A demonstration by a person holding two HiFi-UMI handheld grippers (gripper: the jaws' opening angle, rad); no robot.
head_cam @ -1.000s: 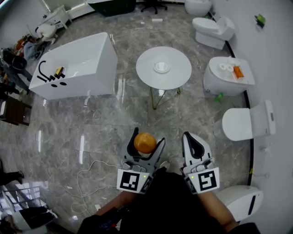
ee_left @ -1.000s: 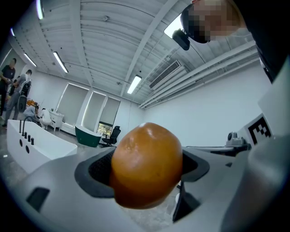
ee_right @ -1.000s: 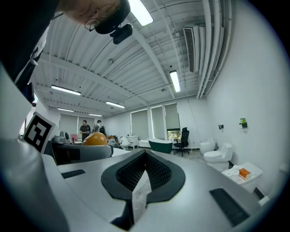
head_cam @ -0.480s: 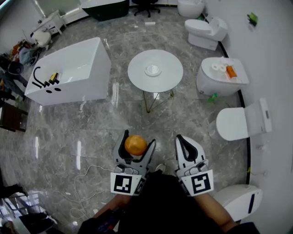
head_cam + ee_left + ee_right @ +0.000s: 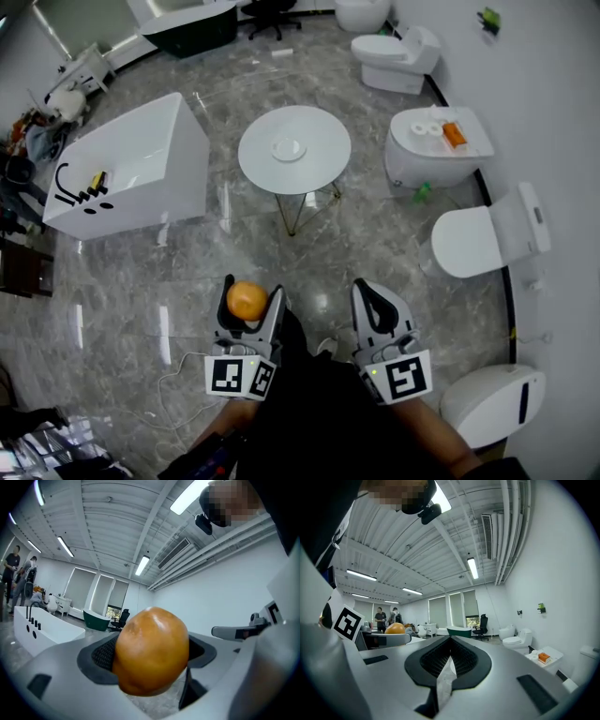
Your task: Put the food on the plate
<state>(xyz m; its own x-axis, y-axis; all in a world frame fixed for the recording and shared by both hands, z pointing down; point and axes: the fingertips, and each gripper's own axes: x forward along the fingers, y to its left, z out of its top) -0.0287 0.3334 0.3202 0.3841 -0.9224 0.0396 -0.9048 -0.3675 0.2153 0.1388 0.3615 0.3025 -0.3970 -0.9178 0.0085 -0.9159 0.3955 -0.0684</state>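
Note:
An orange round fruit (image 5: pixel 247 301) sits clamped between the jaws of my left gripper (image 5: pixel 248 309), low and left of centre in the head view. Seen from the left gripper view, the same fruit (image 5: pixel 151 649) fills the gap between the dark pads. My right gripper (image 5: pixel 377 307) is beside it, shut with nothing in it; its pads meet in the right gripper view (image 5: pixel 449 663). A small white plate (image 5: pixel 288 148) lies on a round white table (image 5: pixel 319 159) farther ahead, well apart from both grippers.
A white bathtub (image 5: pixel 131 169) stands at the left. Toilets (image 5: pixel 483 236) and a basin unit (image 5: pixel 439 145) with an orange item line the right wall. A white cable (image 5: pixel 178 370) lies on the grey marble floor. People stand far off (image 5: pixel 386 617).
Both grippers have shifted left and a little down in the head view, the fruit still held. The table and plate have slid left in frame as the view turned.

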